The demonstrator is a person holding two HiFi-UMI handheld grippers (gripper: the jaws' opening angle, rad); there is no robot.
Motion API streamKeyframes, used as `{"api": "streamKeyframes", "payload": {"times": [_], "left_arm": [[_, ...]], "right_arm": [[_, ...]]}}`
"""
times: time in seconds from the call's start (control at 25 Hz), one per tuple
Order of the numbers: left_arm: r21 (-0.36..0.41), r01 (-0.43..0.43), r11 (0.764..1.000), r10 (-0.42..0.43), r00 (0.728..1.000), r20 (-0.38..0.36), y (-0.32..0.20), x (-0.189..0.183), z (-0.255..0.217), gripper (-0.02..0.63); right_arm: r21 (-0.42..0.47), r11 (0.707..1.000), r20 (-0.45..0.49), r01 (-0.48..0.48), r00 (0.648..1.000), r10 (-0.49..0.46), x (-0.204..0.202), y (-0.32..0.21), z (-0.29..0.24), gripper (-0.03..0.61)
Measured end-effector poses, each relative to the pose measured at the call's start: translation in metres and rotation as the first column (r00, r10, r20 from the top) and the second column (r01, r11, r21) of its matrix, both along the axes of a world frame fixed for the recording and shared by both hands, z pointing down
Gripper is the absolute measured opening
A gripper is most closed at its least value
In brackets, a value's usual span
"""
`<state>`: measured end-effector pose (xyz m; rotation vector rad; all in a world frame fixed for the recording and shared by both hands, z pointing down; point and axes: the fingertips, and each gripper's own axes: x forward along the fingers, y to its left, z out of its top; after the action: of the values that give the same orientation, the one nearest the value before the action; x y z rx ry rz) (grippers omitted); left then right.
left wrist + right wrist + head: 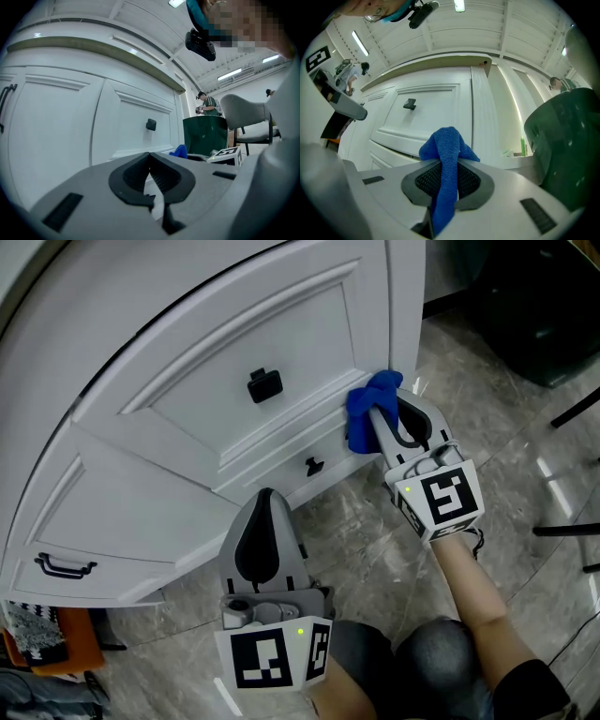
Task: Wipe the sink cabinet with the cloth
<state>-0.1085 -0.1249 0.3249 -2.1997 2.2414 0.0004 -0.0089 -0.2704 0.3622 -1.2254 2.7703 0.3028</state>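
Pinched in the right gripper (377,420), jaws closed tight on it: the blue cloth (446,149), bunched ahead of the tips, tail trailing back between the pads; pressed up against the white sink cabinet (178,442) at the lower right corner of the door panel; below and right of the square black knob (264,384); above and right of the small black pull (313,466) on the drawer front; lower and nearer the person, well apart from the cloth, the left gripper (150,164), jaws closed together on nothing, tip near the cabinet's bottom edge; underneath, grey marbled floor (525,484); right of the cabinet, a dark green bin (569,150).
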Motion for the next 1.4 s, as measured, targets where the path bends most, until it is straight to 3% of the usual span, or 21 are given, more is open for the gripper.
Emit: {"api": "streamKeyframes", "payload": {"times": [0.12, 0.2, 0.28, 0.32, 0.44, 0.56, 0.68, 0.8, 0.88, 0.96, 1.08, 1.2, 1.4], "left_arm": [[0.061, -0.128, 0.990, 0.133, 0.988, -0.081, -0.010, 0.035, -0.005, 0.005], [0.108, -0.226, 0.968, 0.241, 0.957, -0.161, -0.011, 0.055, -0.015, 0.005], [0.134, -0.251, 0.959, 0.275, 0.940, -0.204, -0.005, 0.056, -0.026, 0.005], [0.123, -0.249, 0.961, 0.269, 0.945, -0.185, 0.001, 0.052, -0.028, 0.005], [0.050, -0.200, 0.978, 0.202, 0.979, -0.027, 0.031, 0.025, -0.027, 0.005], [0.035, -0.078, 0.996, 0.075, 0.995, 0.070, 0.063, -0.009, -0.018, 0.003], [-0.006, -0.062, 0.998, 0.063, 0.992, 0.106, 0.079, -0.011, 0.013, 0.005], [-0.075, -0.121, 0.990, 0.129, 0.985, 0.113, 0.086, 0.004, 0.056, 0.004], [-0.111, -0.159, 0.981, 0.170, 0.981, 0.095, 0.090, 0.012, 0.082, 0.003], [-0.122, -0.171, 0.978, 0.179, 0.983, 0.051, 0.092, 0.012, 0.098, 0.005], [-0.087, -0.122, 0.989, 0.120, 0.993, -0.018, 0.095, -0.004, 0.100, 0.003], [-0.088, -0.084, 0.993, 0.085, 0.996, 0.014, 0.099, -0.013, 0.100, 0.003], [-0.104, -0.111, 0.988, 0.112, 0.994, 0.007, 0.109, -0.017, 0.104, 0.003]], "right_arm": [[0.011, 1.000, -0.029, -0.002, 1.000, 0.002, 0.002, -0.001, 0.000, 0.060], [0.007, 1.000, -0.035, 0.004, 0.999, -0.003, 0.001, 0.000, 0.001, 0.060], [-0.007, 1.000, -0.026, 0.012, 1.000, -0.012, 0.002, 0.000, 0.000, 0.060], [-0.014, 1.000, -0.020, 0.013, 1.000, -0.013, 0.004, 0.000, 0.000, 0.060], [-0.042, 0.998, 0.019, 0.039, 0.999, -0.038, 0.006, 0.006, -0.003, 0.061], [-0.068, 0.982, 0.143, 0.177, 0.976, -0.166, -0.012, 0.035, -0.012, 0.060], [-0.047, 0.940, 0.144, 0.339, 0.933, -0.329, -0.043, 0.078, -0.010, 0.061], [-0.004, 0.885, 0.062, 0.465, 0.884, -0.464, -0.083, 0.124, 0.007, 0.060], [0.009, 0.871, -0.019, 0.491, 0.871, -0.491, -0.111, 0.142, 0.025, 0.060], [0.017, 0.872, -0.099, 0.489, 0.869, -0.486, -0.138, 0.154, 0.044, 0.060], [0.021, 0.871, -0.170, 0.491, 0.860, -0.480, -0.168, 0.163, 0.062, 0.060], [0.003, 0.875, -0.187, 0.483, 0.860, -0.474, -0.185, 0.156, 0.065, 0.060], [0.077, 0.874, -0.235, 0.479, 0.861, -0.451, -0.194, 0.156, 0.065, 0.060]]}}
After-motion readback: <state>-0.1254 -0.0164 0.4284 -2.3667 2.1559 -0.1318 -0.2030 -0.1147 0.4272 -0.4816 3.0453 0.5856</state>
